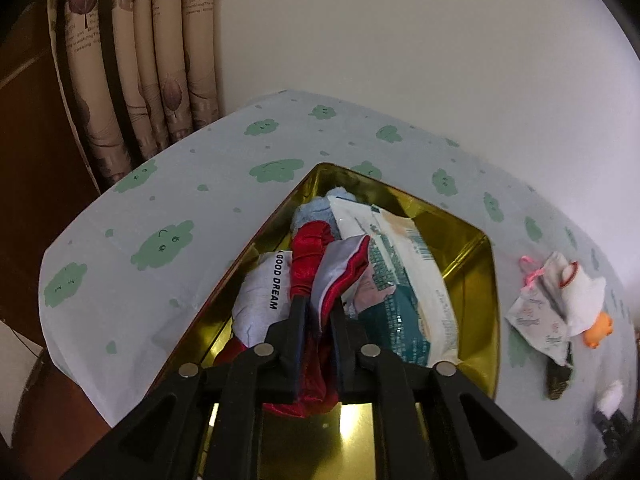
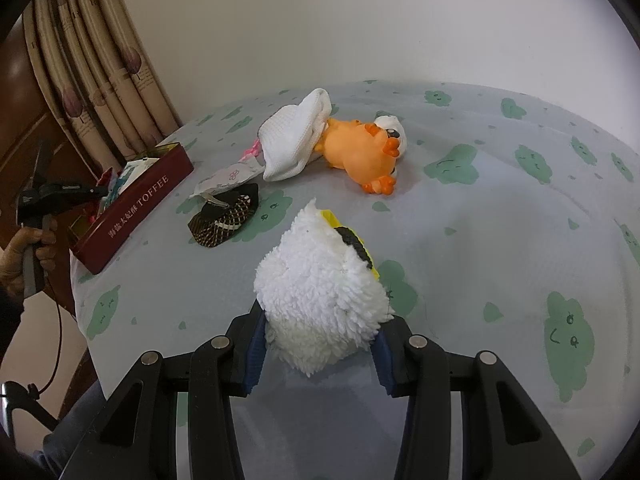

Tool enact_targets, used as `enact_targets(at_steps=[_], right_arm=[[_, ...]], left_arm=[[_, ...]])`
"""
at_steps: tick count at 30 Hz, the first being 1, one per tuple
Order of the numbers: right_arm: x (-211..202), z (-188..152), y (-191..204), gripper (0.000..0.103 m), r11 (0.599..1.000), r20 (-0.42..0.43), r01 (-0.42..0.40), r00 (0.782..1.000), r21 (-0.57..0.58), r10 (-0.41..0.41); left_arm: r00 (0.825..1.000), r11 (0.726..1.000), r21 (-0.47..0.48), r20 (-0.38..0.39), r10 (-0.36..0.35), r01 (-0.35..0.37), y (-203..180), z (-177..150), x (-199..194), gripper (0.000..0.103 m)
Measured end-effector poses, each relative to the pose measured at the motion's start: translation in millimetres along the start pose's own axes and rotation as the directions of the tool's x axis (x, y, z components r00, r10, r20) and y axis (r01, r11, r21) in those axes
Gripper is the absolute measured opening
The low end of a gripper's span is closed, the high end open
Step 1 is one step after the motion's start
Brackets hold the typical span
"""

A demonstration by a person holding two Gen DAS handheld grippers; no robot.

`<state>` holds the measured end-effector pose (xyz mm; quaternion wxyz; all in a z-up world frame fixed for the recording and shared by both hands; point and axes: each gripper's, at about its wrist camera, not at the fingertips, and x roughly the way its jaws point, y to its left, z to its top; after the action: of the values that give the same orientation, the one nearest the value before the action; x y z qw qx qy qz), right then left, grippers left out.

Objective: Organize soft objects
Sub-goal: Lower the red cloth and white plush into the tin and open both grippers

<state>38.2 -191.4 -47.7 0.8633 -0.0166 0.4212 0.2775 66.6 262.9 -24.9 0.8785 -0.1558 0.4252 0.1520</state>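
My left gripper (image 1: 318, 312) is shut on a red and grey satin cloth (image 1: 320, 264) over the gold-lined tin box (image 1: 476, 280). The tin holds a grey "GOOD DREAM" cloth (image 1: 260, 292), a blue fluffy item (image 1: 314, 212) and a white and teal packet (image 1: 404, 280). My right gripper (image 2: 320, 344) is closed around a white fluffy plush (image 2: 320, 296) with a yellow and black patch, on the table. The red "TOFFEE" tin (image 2: 136, 208) and my left gripper (image 2: 56, 196) show at the left of the right wrist view.
On the green-patterned tablecloth (image 2: 480, 220) lie an orange duck toy (image 2: 360, 152), a white knit cloth (image 2: 292, 144), a floral pouch with pink ribbon (image 2: 232, 176) and a dark mesh pouch (image 2: 224, 220). A curtain (image 1: 140, 60) hangs behind the table's far left edge.
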Motion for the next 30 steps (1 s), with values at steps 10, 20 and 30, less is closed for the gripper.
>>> enact_targets(at_steps=[10, 20, 30], right_arm=[[4.5, -0.8, 6.1, 0.042, 0.999, -0.011, 0.032, 0.999, -0.035, -0.033], [2.8, 9.7, 12.0, 0.042, 1.000, -0.026, -0.008, 1.000, 0.009, 0.008], [23.5, 107.2, 159.9, 0.042, 0.943, -0.031, -0.303, 0.953, -0.139, 0.301]], left_arm=[[0.989, 0.984, 0.127, 0.102, 0.109, -0.121, -14.1, -8.8, -25.8, 0.059], [0.984, 0.993, -0.107, 0.174, -0.028, 0.047, 11.0, -64.4, -115.2, 0.066], [0.985, 0.999, -0.039, 0.172, 0.020, -0.013, 3.3, -118.6, -129.1, 0.066]])
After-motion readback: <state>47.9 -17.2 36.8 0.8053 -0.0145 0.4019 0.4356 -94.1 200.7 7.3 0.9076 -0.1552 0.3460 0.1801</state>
